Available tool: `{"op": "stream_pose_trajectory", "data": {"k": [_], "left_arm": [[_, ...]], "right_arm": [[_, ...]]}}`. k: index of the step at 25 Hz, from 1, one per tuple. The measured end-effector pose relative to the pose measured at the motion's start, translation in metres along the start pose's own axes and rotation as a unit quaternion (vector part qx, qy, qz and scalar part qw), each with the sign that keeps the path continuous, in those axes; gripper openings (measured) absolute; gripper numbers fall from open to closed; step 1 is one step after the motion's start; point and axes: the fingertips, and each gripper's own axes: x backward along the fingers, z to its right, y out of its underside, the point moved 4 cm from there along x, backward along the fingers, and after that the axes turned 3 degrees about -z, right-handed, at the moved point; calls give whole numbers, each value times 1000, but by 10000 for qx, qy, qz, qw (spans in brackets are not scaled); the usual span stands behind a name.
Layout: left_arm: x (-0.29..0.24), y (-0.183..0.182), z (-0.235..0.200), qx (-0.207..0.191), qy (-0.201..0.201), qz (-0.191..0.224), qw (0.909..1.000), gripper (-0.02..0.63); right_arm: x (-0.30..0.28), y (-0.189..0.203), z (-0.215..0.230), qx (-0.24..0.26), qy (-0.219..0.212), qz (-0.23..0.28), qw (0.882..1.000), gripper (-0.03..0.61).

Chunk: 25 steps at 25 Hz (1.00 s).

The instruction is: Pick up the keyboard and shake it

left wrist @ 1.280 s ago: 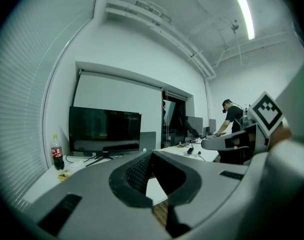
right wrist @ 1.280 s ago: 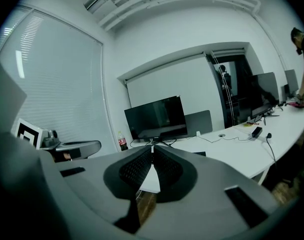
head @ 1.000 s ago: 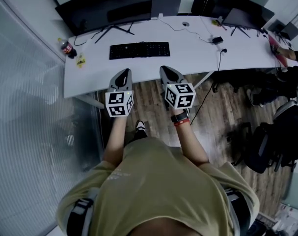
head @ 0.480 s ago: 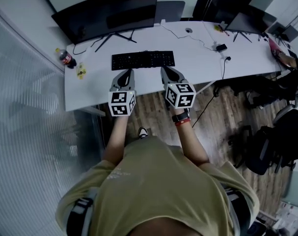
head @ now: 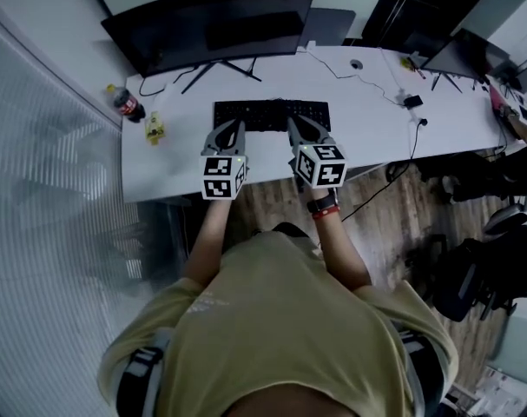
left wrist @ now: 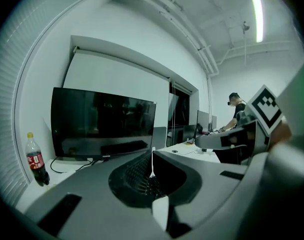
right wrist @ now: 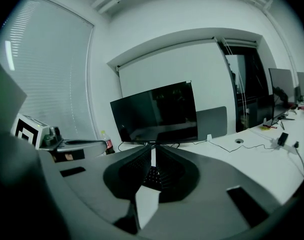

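White desk (head: 176, 159) runs across an office with a wood-plank floor (head: 393, 224) and a ribbed glass wall (head: 46, 189) on your left. A wide dark monitor (head: 215, 24) stands at the back of the desk, and a black keyboard (head: 272, 114) lies flat just in front of it. A cola bottle (head: 127, 104) stands upright near the desk's left end, beside a small yellow object (head: 154, 129). A thin cable (head: 415, 137) trails off the desk's front edge further right, near dark office chairs (head: 467, 272). Your left gripper (head: 231, 129) and right gripper (head: 293, 124) are side by side over the keyboard's near edge. Both have their jaws closed together with nothing held. Whether the tips touch the keys cannot be told.
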Motion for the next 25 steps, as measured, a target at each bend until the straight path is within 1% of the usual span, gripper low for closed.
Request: {"op": "stream_pose_trajectory", "data": {"k": [4,7,11,16,17,20,22,25], "left_arm": [[-18,12,-15,20,43,-234,9997,21],[-36,14,-26,43,-4,-308,9995,21],[-69,16,-41,63,-99,-384,9992,21],[-107,31,-52,88,-145,-706,9974,21],[-115,35,-54,100,-140,-774,9969,21],[-140,44,-61,72,-92,-956,9953,23],[-151,51,-65,68,-97,-1070,9942,23],[-165,63,-74,117,-144,-1244,9921,25]], "right_arm": [[-20,6,9,-38,24,-205,9998,34],[-36,8,23,-68,2,-328,9994,34],[-65,8,49,-73,-38,-436,9990,35],[-99,22,85,-152,-74,-715,9973,51],[-106,28,92,-185,-85,-812,9965,70],[-126,41,117,-303,-49,-1115,9933,167],[-133,51,130,-397,17,-1286,9909,187],[-141,64,148,-499,83,-1465,9879,195]]}}
